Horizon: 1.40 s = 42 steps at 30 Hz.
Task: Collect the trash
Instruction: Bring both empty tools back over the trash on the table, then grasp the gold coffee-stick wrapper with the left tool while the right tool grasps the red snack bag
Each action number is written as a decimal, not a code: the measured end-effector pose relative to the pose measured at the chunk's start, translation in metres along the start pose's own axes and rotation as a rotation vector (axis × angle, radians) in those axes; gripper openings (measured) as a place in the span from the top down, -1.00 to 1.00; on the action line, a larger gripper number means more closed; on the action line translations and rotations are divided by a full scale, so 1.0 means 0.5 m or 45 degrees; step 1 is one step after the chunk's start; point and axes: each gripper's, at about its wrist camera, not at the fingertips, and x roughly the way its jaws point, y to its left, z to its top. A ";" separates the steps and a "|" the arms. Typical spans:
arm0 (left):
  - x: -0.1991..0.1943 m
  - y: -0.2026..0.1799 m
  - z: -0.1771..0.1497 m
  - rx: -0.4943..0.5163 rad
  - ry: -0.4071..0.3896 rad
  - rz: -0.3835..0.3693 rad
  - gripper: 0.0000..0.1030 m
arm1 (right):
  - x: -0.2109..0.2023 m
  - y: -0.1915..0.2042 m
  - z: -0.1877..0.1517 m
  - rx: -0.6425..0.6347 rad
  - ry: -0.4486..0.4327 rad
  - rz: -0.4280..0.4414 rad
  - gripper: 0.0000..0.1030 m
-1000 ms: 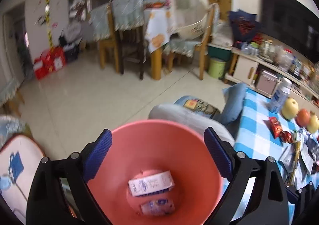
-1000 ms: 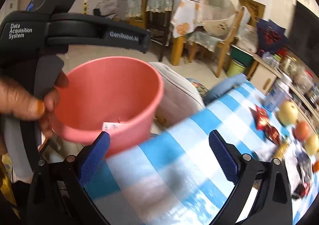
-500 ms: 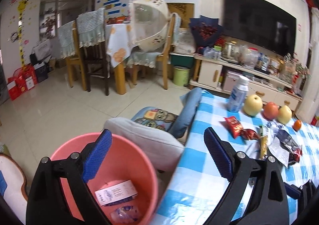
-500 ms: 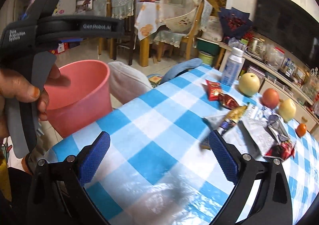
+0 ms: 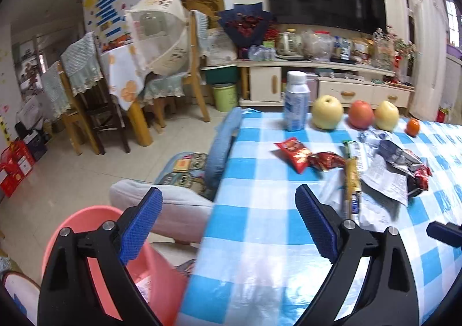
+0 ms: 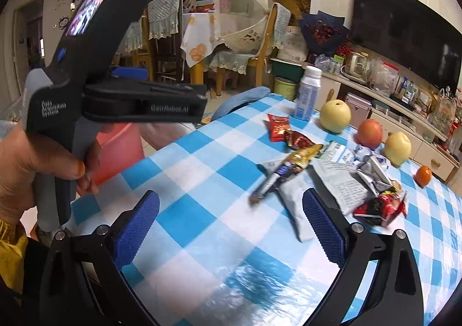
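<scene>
Over the near edge of the blue-checked table [image 6: 202,210] I hold both of my tools, and neither carries anything: my left gripper [image 5: 228,225] stands with its jaws wide apart over the tablecloth, and my right gripper [image 6: 231,228] is just as wide, pointed at the litter ahead. Off the table's left corner, low beside it, sits the pink bin [image 5: 86,216], and I can make out at least one white paper scrap [image 5: 143,285] lying inside, so I judge the job begun but far from finished. What is left lies in a loose heap well across the cloth: I count one red snack packet [image 6: 278,130], one dark red twisted wrapper [image 6: 299,141] touching it, one long gold and blue wrapper [image 6: 288,167], one grey pouch [image 6: 294,202] under it, one printed paper sheet [image 6: 343,184], some crumpled silver foil [image 6: 372,167] and one crushed red and black bag [image 6: 381,206]; that makes about seven pieces, though the pile overlaps and I may miss some. Beyond them stand one white bottle [image 6: 309,95], two yellow pears [image 6: 335,116], one red apple [image 6: 369,133] and one small orange [image 6: 423,175], which I take to be food, not trash.
</scene>
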 end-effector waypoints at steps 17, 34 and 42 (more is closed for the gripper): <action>0.035 -0.134 0.002 0.052 0.025 -0.165 -0.82 | -0.061 -0.158 -0.030 0.171 -0.008 -0.083 -0.90; 0.089 -0.244 -0.010 0.134 0.125 -0.256 -0.64 | -0.092 -0.311 -0.058 0.346 -0.003 -0.146 -0.90; 0.124 -0.268 -0.017 0.169 0.203 -0.241 -0.42 | -0.055 -0.405 -0.087 0.436 0.081 -0.206 -0.90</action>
